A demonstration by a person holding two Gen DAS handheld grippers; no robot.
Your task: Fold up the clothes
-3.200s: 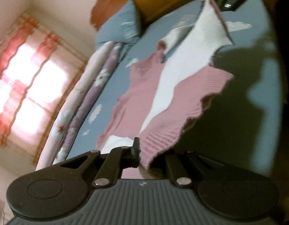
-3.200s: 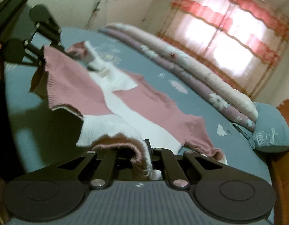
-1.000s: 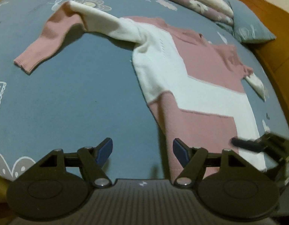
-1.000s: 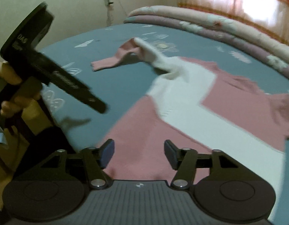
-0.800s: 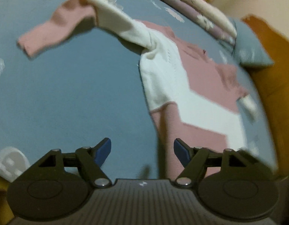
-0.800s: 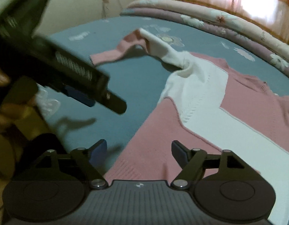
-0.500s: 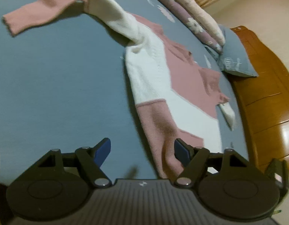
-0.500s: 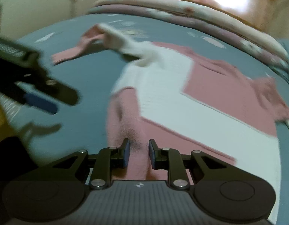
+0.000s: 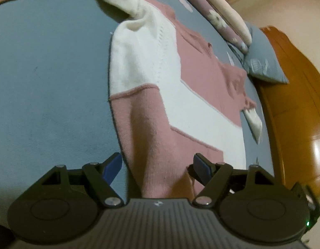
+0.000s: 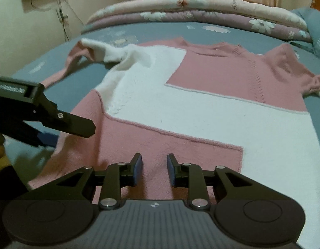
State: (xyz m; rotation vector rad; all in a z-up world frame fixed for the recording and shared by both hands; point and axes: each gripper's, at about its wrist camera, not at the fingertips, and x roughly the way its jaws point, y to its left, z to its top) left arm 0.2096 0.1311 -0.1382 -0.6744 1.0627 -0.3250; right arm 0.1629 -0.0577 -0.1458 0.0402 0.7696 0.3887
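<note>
Sweater (image 10: pixel 180 112) flat on bed (image 9: pixel 45 83). Your left gripper (image 9: pixel 157 165) gapes over hem, ungripped; right gripper (image 10: pixel 154 169), just reopening slightly, empty. Risk: pinching top layer only, dragging sweater askew.

A pink-and-white block-patterned sweater (image 10: pixel 201 108) is lying on a blue-grey bedsheet (image 9: pixel 45 83); beyond the sweater a floral cream-and-mauve quilt (image 10: pixel 201 10) is showing.

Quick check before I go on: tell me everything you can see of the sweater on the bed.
The sweater is a soft-looking knit in pink and white blocks, lying spread flat on the blue bedsheet. One sleeve, white then pink, lies rumpled out to the side. The hem is nearest both grippers; neither gripper visibly grips it.
</note>
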